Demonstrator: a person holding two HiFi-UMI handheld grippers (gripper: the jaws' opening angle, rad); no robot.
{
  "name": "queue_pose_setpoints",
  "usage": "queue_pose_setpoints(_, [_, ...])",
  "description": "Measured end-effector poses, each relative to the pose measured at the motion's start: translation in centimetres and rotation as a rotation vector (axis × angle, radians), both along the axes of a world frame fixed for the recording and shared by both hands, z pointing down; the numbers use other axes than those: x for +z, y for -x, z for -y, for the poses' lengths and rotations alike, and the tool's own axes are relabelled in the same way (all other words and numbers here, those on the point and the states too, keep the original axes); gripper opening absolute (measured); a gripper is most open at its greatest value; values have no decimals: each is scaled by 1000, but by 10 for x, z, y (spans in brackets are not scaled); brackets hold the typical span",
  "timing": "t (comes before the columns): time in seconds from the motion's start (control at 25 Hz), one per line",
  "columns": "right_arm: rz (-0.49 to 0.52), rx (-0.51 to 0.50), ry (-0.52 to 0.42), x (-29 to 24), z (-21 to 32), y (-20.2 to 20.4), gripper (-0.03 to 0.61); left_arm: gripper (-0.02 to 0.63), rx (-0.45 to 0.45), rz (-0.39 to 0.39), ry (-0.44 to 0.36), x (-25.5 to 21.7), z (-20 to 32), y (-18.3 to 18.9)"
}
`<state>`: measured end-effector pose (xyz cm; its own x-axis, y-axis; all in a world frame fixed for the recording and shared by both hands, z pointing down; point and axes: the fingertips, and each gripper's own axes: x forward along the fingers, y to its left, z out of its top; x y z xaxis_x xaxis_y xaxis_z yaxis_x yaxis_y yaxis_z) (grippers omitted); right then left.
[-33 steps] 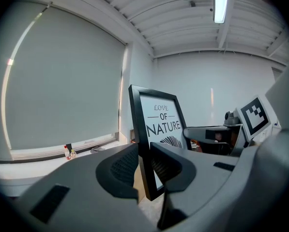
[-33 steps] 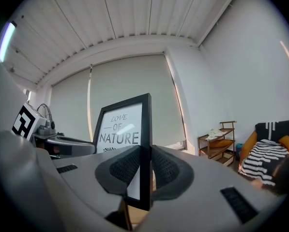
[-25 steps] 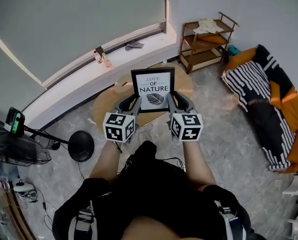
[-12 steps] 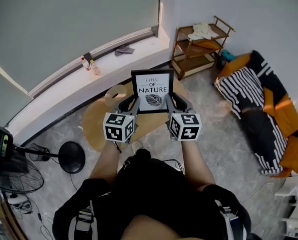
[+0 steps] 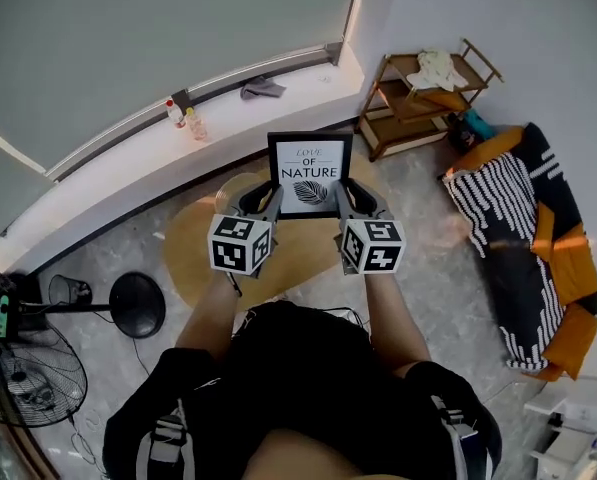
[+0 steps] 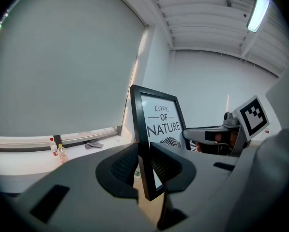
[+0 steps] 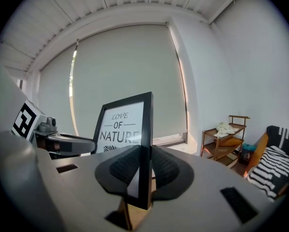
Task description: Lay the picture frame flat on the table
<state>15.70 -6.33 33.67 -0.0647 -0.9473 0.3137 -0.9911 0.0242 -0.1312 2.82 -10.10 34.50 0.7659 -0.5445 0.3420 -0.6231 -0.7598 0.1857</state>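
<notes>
Picture frame stands upright in front of the person. It is black-edged, and its white print reads "LOVE OF NATURE" over a leaf drawing and faces back toward the head camera. It is held from both sides: the left gripper is clamped on the frame's left edge and the right gripper on its right edge, both low on the frame near its bottom corners. In the left gripper view the two dark ribbed pads of the left gripper press on either face of the black moulding, and the frame rises well above them. The right gripper view shows the same hold, the right gripper closed on the thin edge of the frame with a pad on each side. From the head view the frame sits over the far part of a round wooden surface; whether its lower edge touches that surface cannot be told. Behind the surface runs a curved white window ledge carrying two small bottles and a grey cloth. A wooden shelf rack stands to the right by the wall. A black-and-white striped cushion lies beyond it, and a fan's round black base stands on the floor at the left.
</notes>
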Motion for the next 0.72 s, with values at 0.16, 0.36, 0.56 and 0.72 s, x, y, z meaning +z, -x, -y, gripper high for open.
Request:
queue_pose_setpoints(0.16, [1, -38, 55, 25, 45, 9, 89, 91, -21, 17, 50, 25, 38, 11])
queue_pose_setpoints(0.36, [15, -120, 147, 69, 97, 18, 91, 91, -82, 39, 150, 70, 80, 22])
queue_pose_setpoints(0.56, [29, -210, 226, 115, 136, 10, 91, 91, -150, 70, 248, 116, 105, 15])
queue_pose_setpoints(0.72, [35, -292, 320, 157, 159, -1, 91, 91, -204, 103, 346, 158, 118, 3])
